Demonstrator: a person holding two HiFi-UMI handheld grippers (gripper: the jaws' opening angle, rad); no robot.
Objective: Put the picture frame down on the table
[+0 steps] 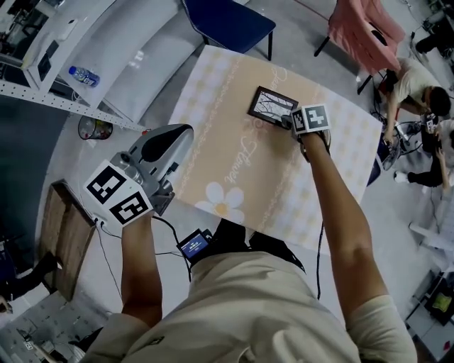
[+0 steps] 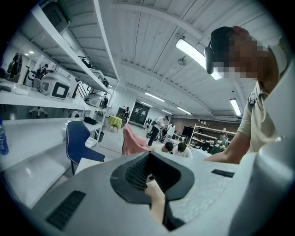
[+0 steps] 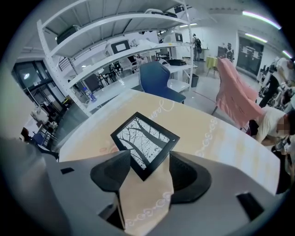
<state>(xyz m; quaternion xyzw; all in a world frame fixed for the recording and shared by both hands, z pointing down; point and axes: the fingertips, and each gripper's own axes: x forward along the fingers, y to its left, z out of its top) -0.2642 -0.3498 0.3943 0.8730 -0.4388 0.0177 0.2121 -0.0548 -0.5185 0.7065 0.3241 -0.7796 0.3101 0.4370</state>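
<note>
The black picture frame (image 1: 272,105) (image 3: 144,142), holding a print of bare branches, lies flat on the far part of the table (image 1: 234,163) with its beige flowered cloth. My right gripper (image 1: 287,120) (image 3: 147,168) points steeply down at the frame's near corner. Its jaws are open, one on each side of that corner, and the pads do not press on it. My left gripper (image 1: 177,135) (image 2: 150,154) is raised off the table's left edge, pointing about level, with its jaws together and nothing in them.
A blue chair (image 1: 227,21) stands at the table's far side and a pink-draped chair (image 1: 365,32) at the far right. People (image 1: 418,92) crouch on the floor to the right. White shelving with a water bottle (image 1: 84,75) runs along the left.
</note>
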